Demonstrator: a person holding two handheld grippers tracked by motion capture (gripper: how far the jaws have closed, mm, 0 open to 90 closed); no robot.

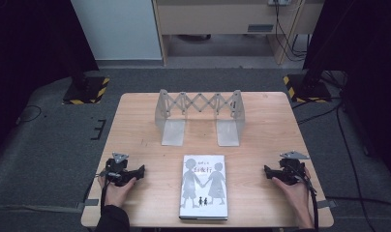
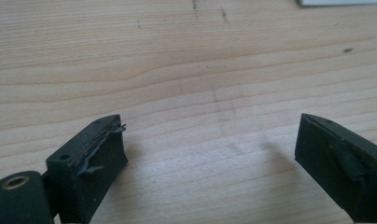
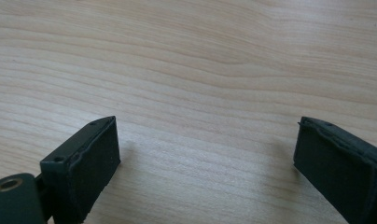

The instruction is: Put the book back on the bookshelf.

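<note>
The left claw (image 1: 141,170) rests on the table (image 1: 135,121) in a hand (image 1: 117,191), its jaws pointing toward the book (image 1: 203,186). In the left gripper view the left claw (image 2: 210,149) has its jaws spread wide apart with bare wood between them; the pad on one jaw looks frayed along its edge. A pale corner of the book (image 2: 340,2) shows at the far top of that view, well ahead of the jaws.

The right claw (image 1: 266,170) also rests on the table in the other hand (image 1: 295,193), its jaws facing the book from the opposite side. In the right gripper view the right claw (image 3: 205,144) has its jaws just as wide apart, holding nothing, with plain wood grain under and ahead of them.

The book lies flat between the two claws, near each but touching neither, its cover up and its lower edge close to the person's edge of the table. The cover shows two grey child figures hand in hand.

Beyond the book, farther from both claws, stands a folding rack (image 1: 200,116) with a scissor-lattice back and two flat feet, upright and apart from the book.
</note>
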